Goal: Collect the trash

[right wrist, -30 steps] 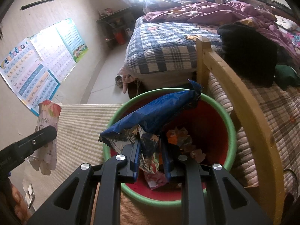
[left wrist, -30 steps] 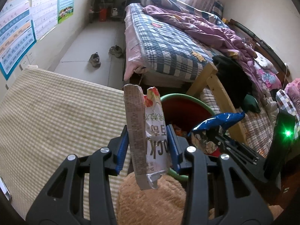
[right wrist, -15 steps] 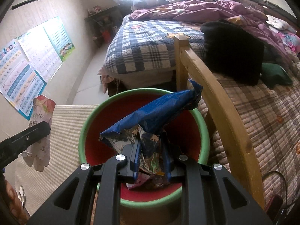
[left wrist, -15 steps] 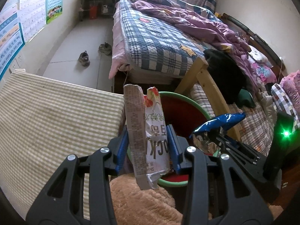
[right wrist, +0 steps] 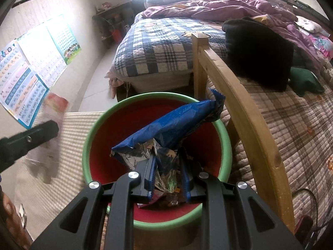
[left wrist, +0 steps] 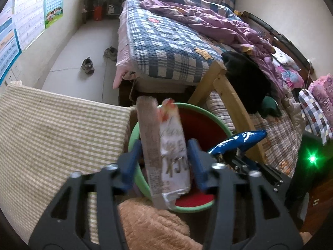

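Observation:
A red bin with a green rim stands below both grippers. My left gripper hangs over the bin's near left rim. Its jaws are opening, and a white and brown snack wrapper stands blurred between the blue pads with a small gap on each side. My right gripper is over the bin's inside. Its jaws are starting to open, and the pads still touch the crumpled end of a blue foil wrapper, which sticks up and away. In the right wrist view, the left gripper's finger shows at the left edge.
A wooden bed rail runs right beside the bin, with a quilted mattress and a black garment behind it. A checked cloth surface lies to the left and a tan fluffy fabric lies below. Shoes lie on the floor.
Both grippers have moved further over the bin. The left jaws have spread away from the white wrapper, which is now blurred. The right jaws have widened slightly around the blue wrapper.

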